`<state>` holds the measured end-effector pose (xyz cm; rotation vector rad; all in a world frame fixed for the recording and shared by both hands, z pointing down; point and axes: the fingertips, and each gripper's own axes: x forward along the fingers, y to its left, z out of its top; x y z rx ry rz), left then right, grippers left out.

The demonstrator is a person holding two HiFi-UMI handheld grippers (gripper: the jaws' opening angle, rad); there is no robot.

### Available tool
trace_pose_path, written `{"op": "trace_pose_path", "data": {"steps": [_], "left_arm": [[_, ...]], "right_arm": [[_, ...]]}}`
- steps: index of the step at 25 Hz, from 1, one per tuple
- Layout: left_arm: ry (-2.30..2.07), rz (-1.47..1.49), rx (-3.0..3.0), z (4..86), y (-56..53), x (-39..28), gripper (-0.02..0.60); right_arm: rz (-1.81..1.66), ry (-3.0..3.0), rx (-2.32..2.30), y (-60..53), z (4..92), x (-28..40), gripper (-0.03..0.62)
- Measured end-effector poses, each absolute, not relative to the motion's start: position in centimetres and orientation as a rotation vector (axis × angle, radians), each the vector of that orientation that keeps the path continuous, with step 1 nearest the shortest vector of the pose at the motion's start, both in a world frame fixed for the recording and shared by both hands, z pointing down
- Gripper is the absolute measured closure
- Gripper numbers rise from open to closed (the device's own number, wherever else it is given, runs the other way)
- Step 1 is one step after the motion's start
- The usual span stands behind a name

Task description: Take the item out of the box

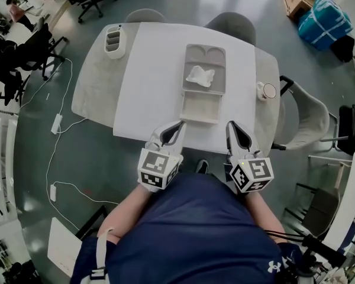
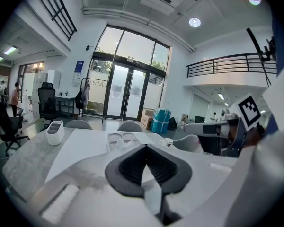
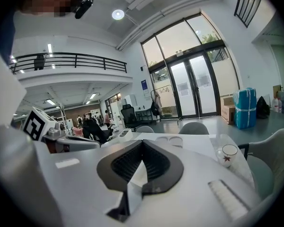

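Grey moulded box (image 1: 199, 107) holds a crumpled white item (image 1: 200, 76); left claw (image 1: 180, 123) and right claw (image 1: 229, 125) sit closed, empty.

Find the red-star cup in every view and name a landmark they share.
Head view: cup on the table's right edge, right of the tray.
Left gripper view: cup just right of centre, beside the tray.
Right gripper view: cup at lower right.
Shared landmark: the tray, left of the cup throughout.
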<state>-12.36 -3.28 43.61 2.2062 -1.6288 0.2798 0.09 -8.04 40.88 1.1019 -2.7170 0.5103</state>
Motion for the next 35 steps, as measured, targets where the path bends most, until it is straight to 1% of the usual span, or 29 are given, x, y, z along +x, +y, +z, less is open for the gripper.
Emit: {"op": "trace_pose_path", "data": {"steps": [35], "left_arm": [[-1.58,0.331,2.238,44.0,-5.2,-12.3,0.58]], "right_arm": [[0.515,-2.725,1.094,-9.0,40.8,-0.9,0.592]]}}
